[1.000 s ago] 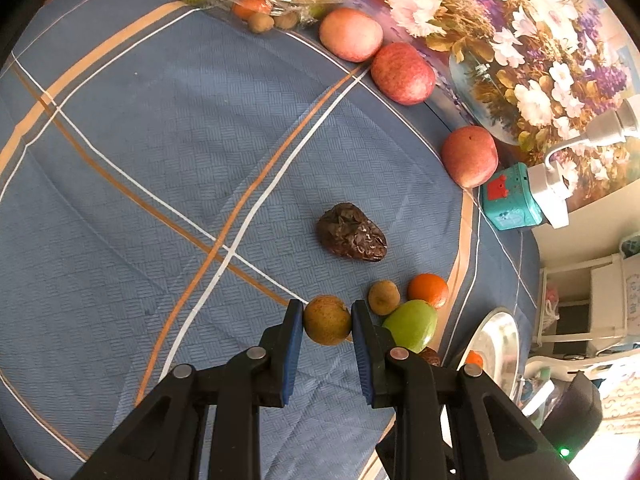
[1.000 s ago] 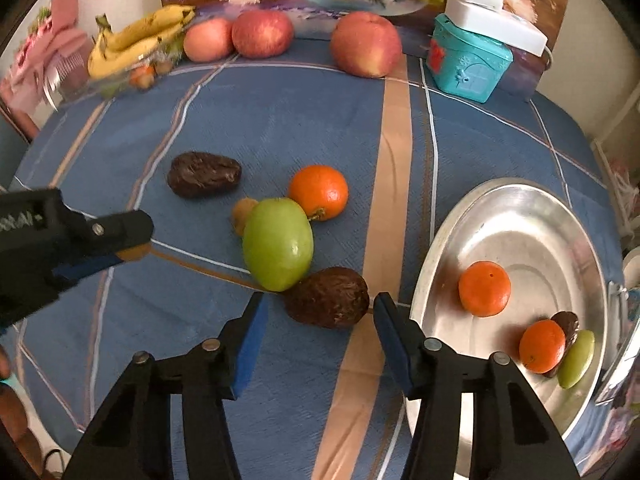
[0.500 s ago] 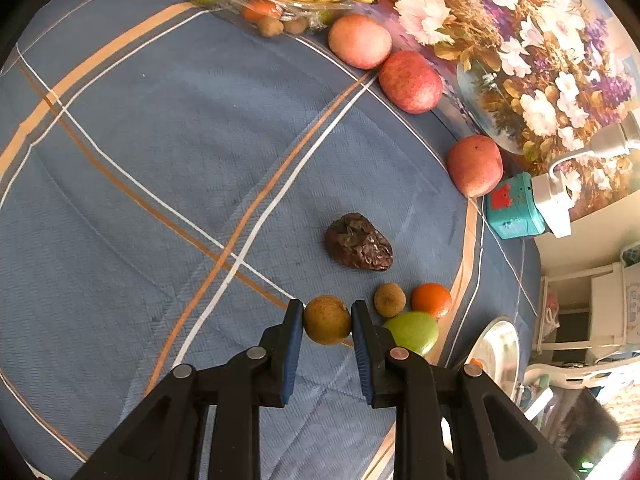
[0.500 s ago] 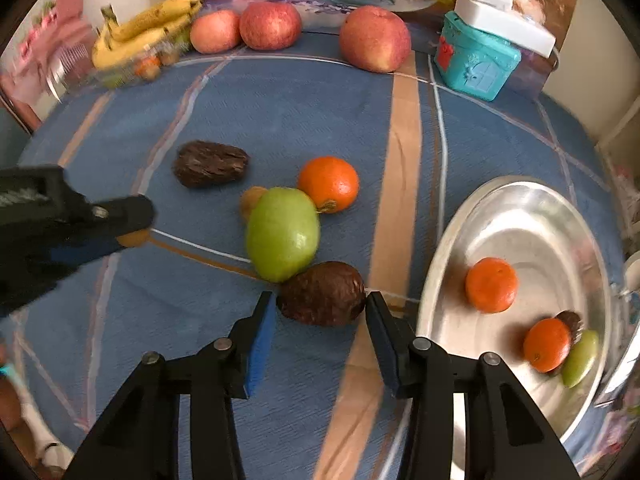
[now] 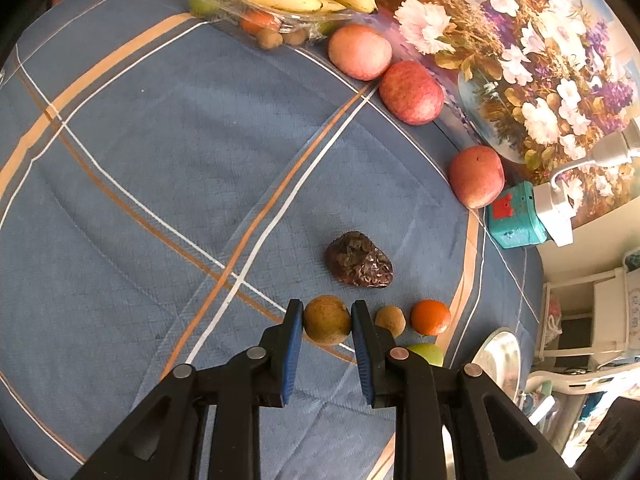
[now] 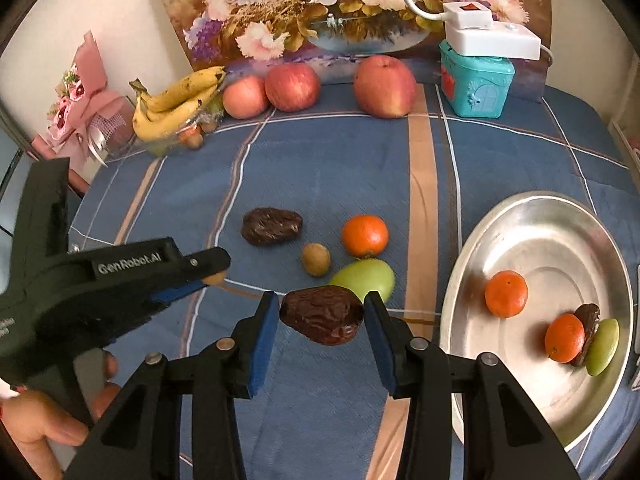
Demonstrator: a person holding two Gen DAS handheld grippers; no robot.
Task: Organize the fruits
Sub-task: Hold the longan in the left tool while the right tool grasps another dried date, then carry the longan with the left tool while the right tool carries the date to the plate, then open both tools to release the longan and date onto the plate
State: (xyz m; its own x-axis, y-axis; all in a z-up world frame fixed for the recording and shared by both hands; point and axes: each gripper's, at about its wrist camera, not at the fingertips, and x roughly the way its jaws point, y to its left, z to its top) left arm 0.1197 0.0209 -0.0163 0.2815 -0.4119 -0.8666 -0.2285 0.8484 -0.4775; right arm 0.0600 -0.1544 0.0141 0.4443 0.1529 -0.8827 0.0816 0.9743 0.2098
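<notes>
My left gripper (image 5: 326,320) is shut on a round brownish-yellow fruit (image 5: 327,320) and holds it above the blue cloth. My right gripper (image 6: 321,312) is shut on a dark wrinkled fruit (image 6: 322,314) and holds it lifted. On the cloth lie another dark wrinkled fruit (image 6: 271,226), a small brown fruit (image 6: 316,259), an orange (image 6: 365,236) and a green fruit (image 6: 370,278). The steel plate (image 6: 560,232) at the right holds two oranges (image 6: 506,294), a dark fruit and a green one. The left gripper shows in the right wrist view (image 6: 212,276).
Three apples (image 6: 384,86) stand along the back by a flower picture. A clear tray with bananas (image 6: 176,104) sits at the back left. A teal box (image 6: 476,80) with a white power strip is at the back right. A pink gift bag (image 6: 80,108) stands far left.
My right gripper has closed on the dark wrinkled fruit and lifted it off the cloth. My left gripper has risen with the brownish fruit still in it.
</notes>
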